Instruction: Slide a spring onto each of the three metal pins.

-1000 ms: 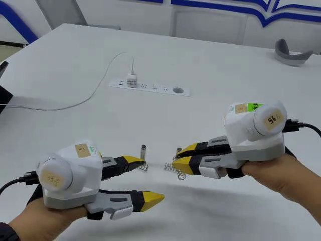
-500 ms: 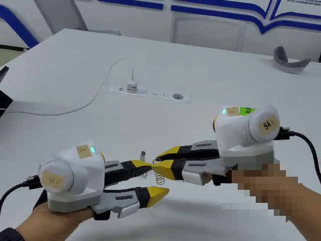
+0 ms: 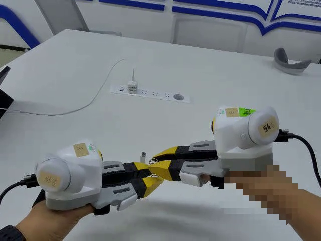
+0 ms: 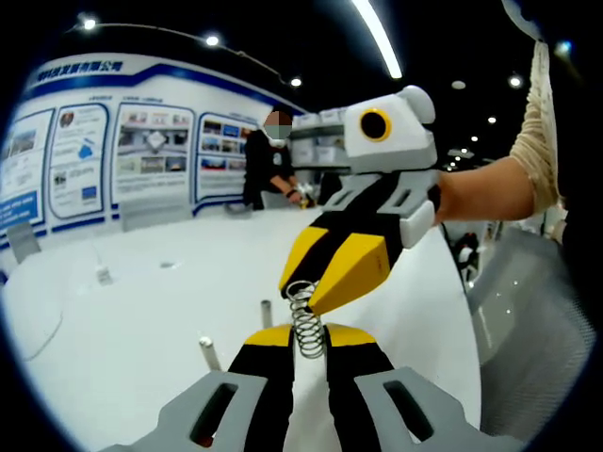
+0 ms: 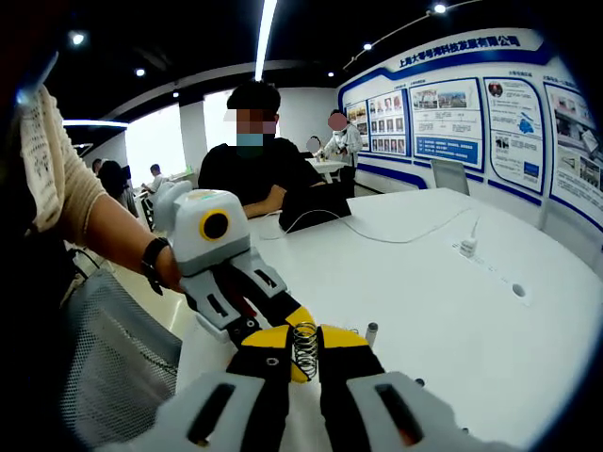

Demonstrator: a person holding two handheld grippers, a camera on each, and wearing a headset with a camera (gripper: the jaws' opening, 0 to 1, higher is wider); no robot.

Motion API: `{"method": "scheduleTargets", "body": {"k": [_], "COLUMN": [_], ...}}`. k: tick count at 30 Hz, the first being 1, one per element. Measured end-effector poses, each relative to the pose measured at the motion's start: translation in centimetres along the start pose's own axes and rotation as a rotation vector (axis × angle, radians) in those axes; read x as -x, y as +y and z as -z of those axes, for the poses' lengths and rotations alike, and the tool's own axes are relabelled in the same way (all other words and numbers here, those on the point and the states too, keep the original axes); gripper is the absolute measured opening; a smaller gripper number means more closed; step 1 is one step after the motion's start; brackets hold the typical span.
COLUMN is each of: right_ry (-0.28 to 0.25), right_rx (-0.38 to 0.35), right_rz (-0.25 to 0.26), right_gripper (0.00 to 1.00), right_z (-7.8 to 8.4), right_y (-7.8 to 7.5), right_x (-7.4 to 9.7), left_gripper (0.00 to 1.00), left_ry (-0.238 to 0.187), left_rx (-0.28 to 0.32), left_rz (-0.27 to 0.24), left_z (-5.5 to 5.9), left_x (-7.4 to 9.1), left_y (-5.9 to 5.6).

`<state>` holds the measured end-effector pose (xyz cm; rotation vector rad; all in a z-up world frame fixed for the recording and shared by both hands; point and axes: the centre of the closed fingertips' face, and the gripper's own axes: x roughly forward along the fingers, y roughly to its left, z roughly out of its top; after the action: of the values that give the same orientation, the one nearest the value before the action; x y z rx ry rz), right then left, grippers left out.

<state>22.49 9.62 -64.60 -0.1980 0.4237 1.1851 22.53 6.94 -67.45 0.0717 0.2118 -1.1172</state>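
A small metal spring (image 4: pixel 306 325) hangs in the air between the two grippers, which meet tip to tip. In the left gripper view my left gripper (image 4: pixel 309 337) is shut on its lower end. The right gripper (image 4: pixel 316 282) comes in from the upper right and pinches its top. In the right gripper view the spring (image 5: pixel 304 350) stands between my right gripper's (image 5: pixel 303 341) yellow tips. The head view shows the left gripper (image 3: pixel 150 173) and right gripper (image 3: pixel 156 164) low over the white table (image 3: pixel 75 65). One upright metal pin (image 3: pixel 143 155) stands just behind the tips. Two pins (image 4: pixel 267 313) (image 4: pixel 209 353) show beyond the left jaws.
A white power strip (image 3: pixel 150 93) with a small plug (image 3: pixel 132 86) and a thin cable (image 3: pixel 85 103) lies mid-table. A grey curved object (image 3: pixel 291 60) sits at the far right edge. People sit beyond the table in the gripper views.
The right gripper has lifted a spring off the table and carried it left to the left gripper. The left jaws, open before, have shut on the spring.
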Motion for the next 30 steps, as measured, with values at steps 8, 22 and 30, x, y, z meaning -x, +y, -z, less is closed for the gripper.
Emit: {"method": "scheduleTargets", "body": {"k": [8,22,30], "right_ry": [0.017,0.045,0.052], "right_rx": [0.044,0.089,0.09], "right_rz": [0.005,0.009,0.008], "right_gripper": [0.12,0.15,0.12], "right_z": [-0.08,0.16,0.46], "right_y": [-0.04,-0.01,-0.01], "right_x": [0.35,0.27,0.22], "left_gripper": [0.11,0.1,0.1], "left_ry": [0.003,0.029,0.02], "left_rx": [-0.014,-0.025,-0.017], "left_rz": [-0.006,0.004,0.0], "left_z": [-0.19,0.05,-0.06], "left_x": [0.08,0.01,-0.07], "left_y": [0.2,-0.17,-0.13]}}
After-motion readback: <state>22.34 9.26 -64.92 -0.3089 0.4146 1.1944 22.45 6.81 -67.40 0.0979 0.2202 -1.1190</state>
